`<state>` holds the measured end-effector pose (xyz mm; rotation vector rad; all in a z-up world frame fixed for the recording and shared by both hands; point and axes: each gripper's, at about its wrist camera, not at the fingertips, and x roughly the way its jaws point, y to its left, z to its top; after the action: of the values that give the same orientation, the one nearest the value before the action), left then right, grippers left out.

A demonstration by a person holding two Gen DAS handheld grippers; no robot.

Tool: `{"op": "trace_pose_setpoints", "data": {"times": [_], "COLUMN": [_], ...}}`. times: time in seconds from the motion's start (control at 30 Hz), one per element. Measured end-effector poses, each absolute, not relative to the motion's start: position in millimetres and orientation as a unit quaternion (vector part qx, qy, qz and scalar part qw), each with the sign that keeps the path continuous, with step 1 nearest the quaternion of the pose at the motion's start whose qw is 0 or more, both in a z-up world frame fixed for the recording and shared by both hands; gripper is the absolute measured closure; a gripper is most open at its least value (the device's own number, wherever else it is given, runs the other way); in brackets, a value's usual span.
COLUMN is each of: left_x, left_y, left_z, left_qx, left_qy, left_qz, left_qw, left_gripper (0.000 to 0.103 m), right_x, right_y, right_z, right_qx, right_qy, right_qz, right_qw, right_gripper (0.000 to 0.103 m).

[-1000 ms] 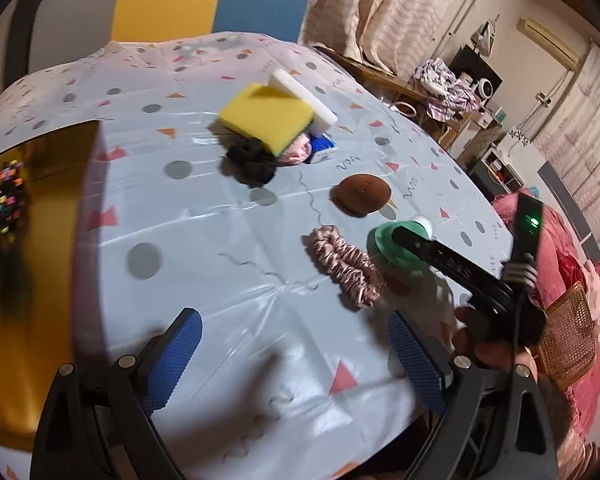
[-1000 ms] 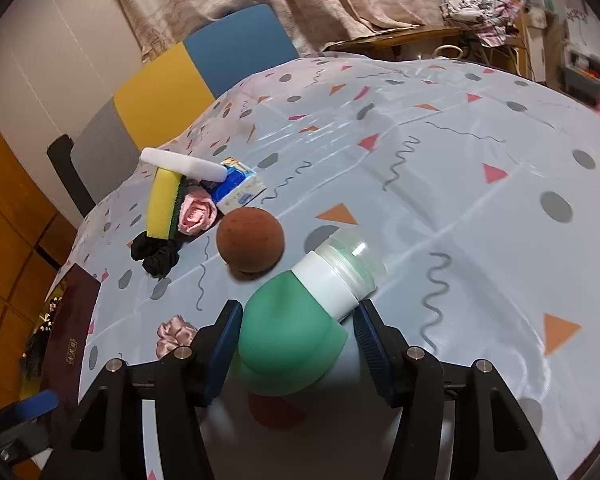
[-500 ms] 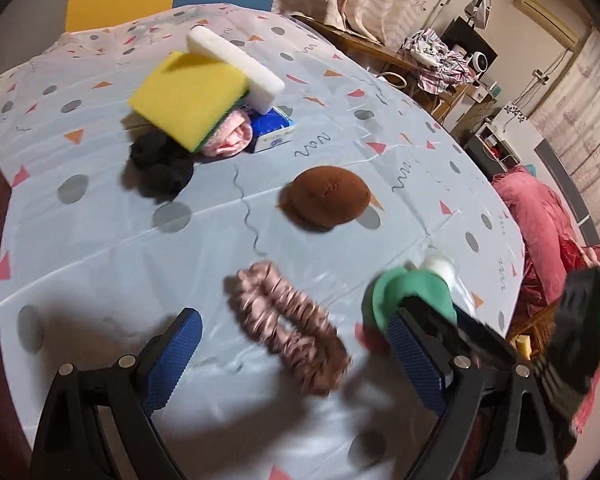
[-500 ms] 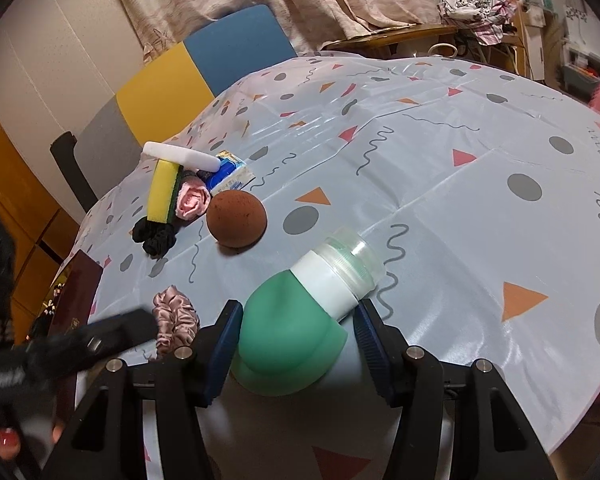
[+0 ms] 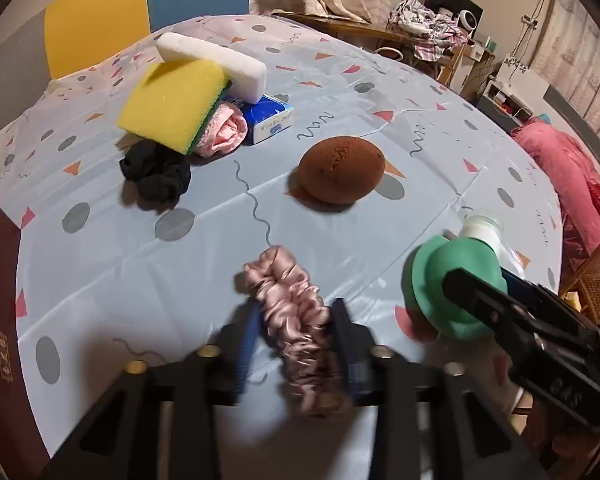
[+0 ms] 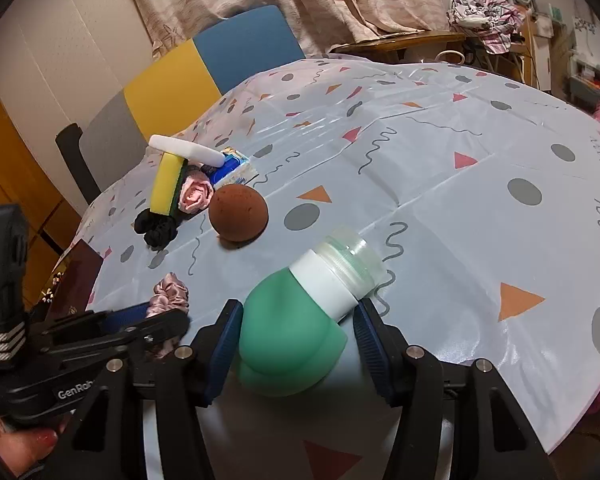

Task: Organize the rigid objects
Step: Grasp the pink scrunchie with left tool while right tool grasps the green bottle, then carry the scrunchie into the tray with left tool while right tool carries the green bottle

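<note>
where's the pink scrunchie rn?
Left wrist view, bottom centre: the pink scrunchie lies on the tablecloth between the left claw fingers, with the green bottle to its right.

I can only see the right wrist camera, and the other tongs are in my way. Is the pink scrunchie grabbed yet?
Observer: In the left wrist view, the left tongs have one finger on each side of the pink scrunchie. It is too blurred to tell if they are pinching it.
Child: What is the yellow sponge like underneath?
Observer: The yellow sponge has a green scrubbing layer on its underside.
Child: Is anything past the table on my side?
Observer: Yes, a wicker basket shows beyond the table edge, behind the green squeeze bottle that your right tongs hold.
</note>
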<state>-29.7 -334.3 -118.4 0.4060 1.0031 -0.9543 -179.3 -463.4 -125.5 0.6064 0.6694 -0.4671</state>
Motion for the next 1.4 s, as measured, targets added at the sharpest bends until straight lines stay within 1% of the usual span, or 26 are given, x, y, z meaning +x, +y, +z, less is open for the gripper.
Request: {"op": "trace_pose_setpoints", "data": {"times": [0.07,0.17,0.57,0.8,0.87,0.9,1.03,1.23,1.3,1.4], "left_x": [-27.5,-25.3,-25.4,-26.0,-24.5,-23.3,-16.3,0.4,4.7,10.0], "left_y": [-324.1,-312.3,-280.9,-253.3,-245.0,-239.1,-219.8,-184.7,-173.0,-155.8], "left_z": [-117.5,-117.6,-109.0,-87.7,-80.4,-75.4,-62.4,-51.2,-47.8,-44.4], "left_qx": [0.168,0.152,0.107,0.076,0.068,0.063,0.046,0.002,-0.006,-0.015], "left_qy": [0.465,0.468,0.47,0.457,0.451,0.446,0.437,0.432,0.429,0.422], "left_qz": [-0.438,-0.44,-0.447,-0.45,-0.449,-0.448,-0.437,-0.415,-0.406,-0.393], "left_qw": [0.751,0.751,0.754,0.763,0.768,0.772,0.785,0.8,0.807,0.817], "left_gripper": [0.079,0.08,0.082,0.082,0.082,0.082,0.082,0.082,0.082,0.082], "right_x": [-179.1,-177.8,-173.9,-170.0,-168.7,-168.2,-166.3,-165.9,-165.7,-163.1], "right_y": [-463.5,-462.4,-458.4,-452.5,-451.9,-451.6,-449.5,-450.3,-450.1,-448.1], "right_z": [-125.5,-125.4,-125.4,-124.4,-124.1,-123.9,-123.5,-122.3,-121.2,-118.8], "right_qx": [0.291,0.288,0.273,0.259,0.257,0.26,0.268,0.284,0.293,0.298], "right_qy": [0.321,0.323,0.332,0.343,0.345,0.345,0.345,0.344,0.342,0.341], "right_qz": [-0.225,-0.228,-0.24,-0.245,-0.246,-0.244,-0.241,-0.245,-0.245,-0.242], "right_qw": [0.873,0.872,0.87,0.869,0.868,0.868,0.866,0.861,0.859,0.858], "right_gripper": [0.044,0.044,0.044,0.044,0.046,0.05,0.055,0.058,0.061,0.062]}}
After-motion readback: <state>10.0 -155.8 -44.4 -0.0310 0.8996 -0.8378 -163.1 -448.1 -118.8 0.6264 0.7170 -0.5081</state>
